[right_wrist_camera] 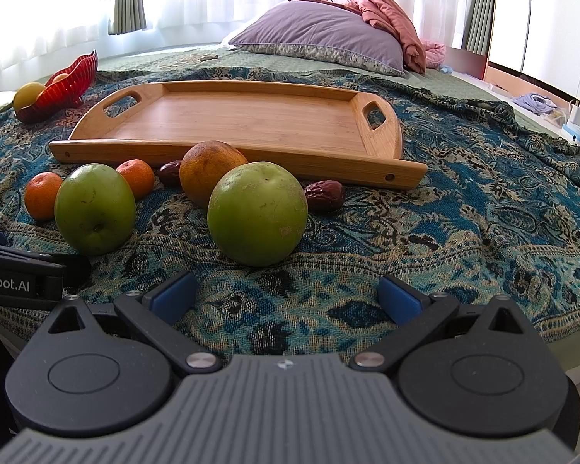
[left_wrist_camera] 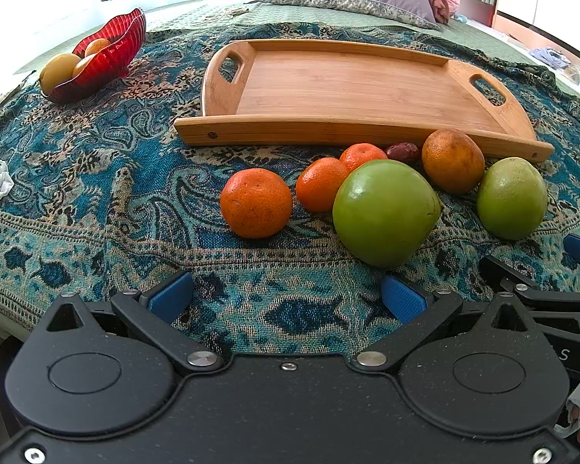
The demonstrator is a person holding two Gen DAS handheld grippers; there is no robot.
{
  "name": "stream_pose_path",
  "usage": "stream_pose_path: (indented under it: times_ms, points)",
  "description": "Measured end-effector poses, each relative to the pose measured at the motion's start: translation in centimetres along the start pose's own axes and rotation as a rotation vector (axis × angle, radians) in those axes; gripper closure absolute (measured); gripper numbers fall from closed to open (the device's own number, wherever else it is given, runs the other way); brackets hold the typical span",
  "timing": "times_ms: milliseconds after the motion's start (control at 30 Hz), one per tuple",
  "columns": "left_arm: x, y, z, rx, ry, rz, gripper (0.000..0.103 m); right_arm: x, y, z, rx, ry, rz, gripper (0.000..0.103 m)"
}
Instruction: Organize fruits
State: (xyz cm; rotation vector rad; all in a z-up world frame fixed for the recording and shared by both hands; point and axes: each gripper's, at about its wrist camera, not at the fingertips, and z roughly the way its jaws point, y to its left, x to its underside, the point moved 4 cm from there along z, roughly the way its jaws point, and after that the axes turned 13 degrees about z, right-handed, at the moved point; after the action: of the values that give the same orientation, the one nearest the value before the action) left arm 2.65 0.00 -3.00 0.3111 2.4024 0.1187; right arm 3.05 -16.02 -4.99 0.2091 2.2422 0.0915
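1. Bedding is lying under everything in the left wrist view: a blue patterned cloth (left_wrist_camera: 96, 178) is covering the bed, and the wooden tray (left_wrist_camera: 348, 89) is sitting bare at the far side with a red bowl (left_wrist_camera: 108, 54) of yellowish fruit at far left.
2. Fruits are waiting loose along the tray's near edge: three mandarins, the nearest one (left_wrist_camera: 256, 203) on the left, a large green fruit (left_wrist_camera: 384, 212) just right of them, a brownish orange (left_wrist_camera: 452, 160) behind, and a second green fruit (left_wrist_camera: 511, 203) at right.
3. Hovering near the cloth, the left gripper (left_wrist_camera: 286, 295) is holding nothing, its fingers spread wide.
4. In the right wrist view the right gripper (right_wrist_camera: 286, 295) is likewise gaping and empty, with the second green fruit (right_wrist_camera: 257, 212) sitting just ahead of its fingers and a dried date (right_wrist_camera: 324, 195) behind it.
5. Judging the step as a first pick, each gripper should be centring on its nearest green fruit.
6. Fingers should be closing across the widest part, gently, since round fruit may be rolling on soft cloth.
7. Lifting clear of the tray's rim before lowering seems wise.
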Motion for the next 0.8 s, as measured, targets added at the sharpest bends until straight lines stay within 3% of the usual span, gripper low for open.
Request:
stream_pose_path:
  times_ms: [800]
  points:
    - [0.16,-0.01,-0.32,-0.002,-0.023,0.001,0.0,0.53,-0.72,-0.43,-0.015,-0.051,0.02,0.0]
